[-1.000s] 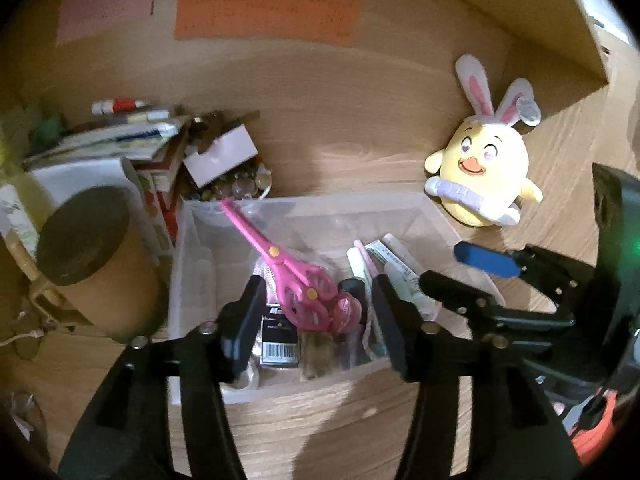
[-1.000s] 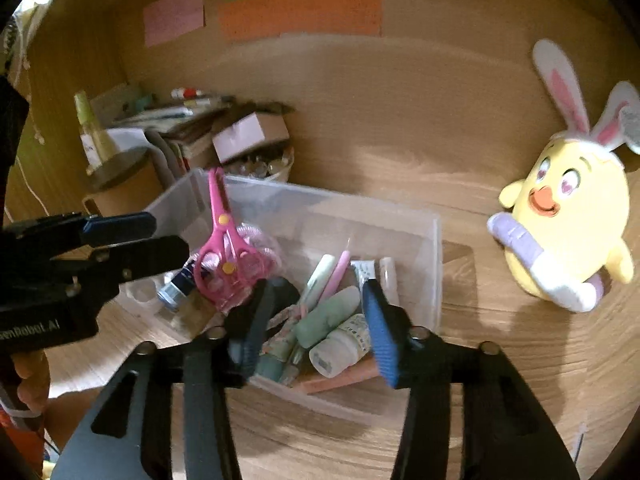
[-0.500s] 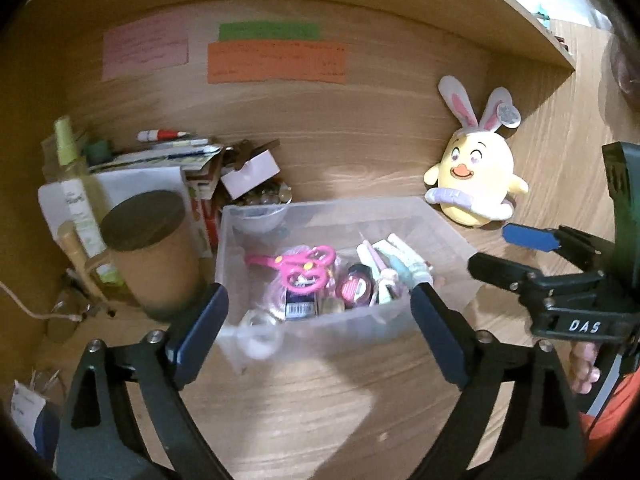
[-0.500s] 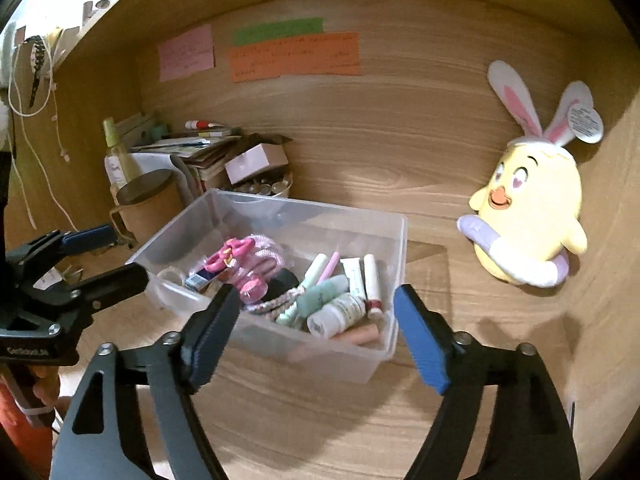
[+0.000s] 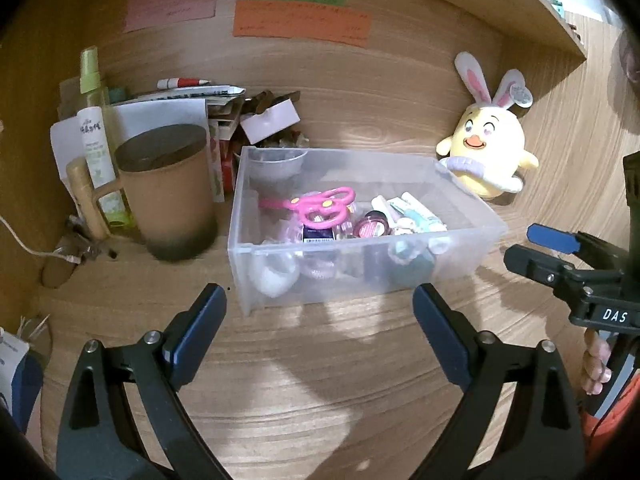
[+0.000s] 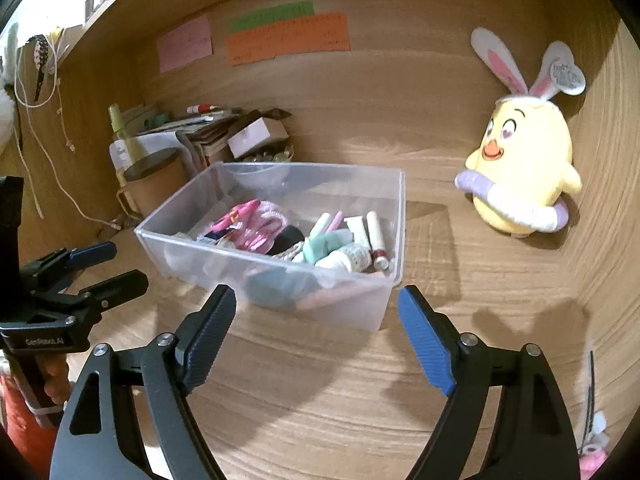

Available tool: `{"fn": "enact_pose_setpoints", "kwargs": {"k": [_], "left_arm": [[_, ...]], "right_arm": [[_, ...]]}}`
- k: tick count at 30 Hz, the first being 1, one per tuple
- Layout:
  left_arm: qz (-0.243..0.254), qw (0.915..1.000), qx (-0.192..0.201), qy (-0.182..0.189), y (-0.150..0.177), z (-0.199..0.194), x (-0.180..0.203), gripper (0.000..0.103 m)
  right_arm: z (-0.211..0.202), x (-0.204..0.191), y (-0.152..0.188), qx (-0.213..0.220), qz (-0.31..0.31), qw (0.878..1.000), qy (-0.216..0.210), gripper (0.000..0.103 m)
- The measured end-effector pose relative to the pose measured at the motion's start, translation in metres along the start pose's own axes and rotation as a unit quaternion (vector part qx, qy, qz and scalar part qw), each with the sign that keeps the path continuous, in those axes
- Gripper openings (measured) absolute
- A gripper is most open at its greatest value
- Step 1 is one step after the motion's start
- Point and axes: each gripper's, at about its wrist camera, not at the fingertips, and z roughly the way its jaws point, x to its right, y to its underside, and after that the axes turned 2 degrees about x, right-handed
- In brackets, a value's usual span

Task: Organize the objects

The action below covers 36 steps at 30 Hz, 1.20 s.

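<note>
Fingers of the left gripper (image 5: 318, 312) stand spread wide and empty above the wooden tabletop (image 5: 320, 380) in the left wrist view, just short of the near wall of a clear plastic bin (image 5: 360, 276). Inside the bin, pink scissors (image 5: 320, 210) lie on top of a heap of small items toward the left, with a row of tubes (image 5: 412, 214) toward the right. A brown mug (image 5: 168, 192) stands just beside the bin's left wall, a green spray bottle (image 5: 94, 120) and a stack of papers behind it. A yellow chick plush with rabbit ears (image 5: 486, 156) sits against the back panel beyond the bin's far right corner, and pink, green and orange paper notes (image 5: 300, 20) are stuck to the panel above. The right gripper (image 5: 544, 252) shows at the right edge, its fingers parted and holding nothing. In the right wrist view, the right gripper (image 6: 316, 336) likewise hangs with fingers wide apart and empty before the near wall of the plastic bin (image 6: 352, 308), which sits in the middle of the tabletop (image 6: 340, 400). The pink scissors (image 6: 240, 220) rest in the bin's left half, the tubes (image 6: 360, 232) in its right. The chick plush (image 6: 520, 168) stands well apart to the right, the mug (image 6: 156, 188) behind the bin to the left. The left gripper (image 6: 108, 266) enters from the left edge, fingers separated and bare.
</note>
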Motion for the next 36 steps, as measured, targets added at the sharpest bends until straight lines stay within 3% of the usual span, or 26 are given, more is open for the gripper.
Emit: {"fn": "enact_pose_setpoints", "kwargs": {"k": [36], "left_arm": [[0.019,0.9998,0.011,0.005,0.006,-0.008,0.015,0.095]], "right_arm": [[-0.003,-0.013,0.009,-0.009,0.008,0.999,-0.039,0.081]]}}
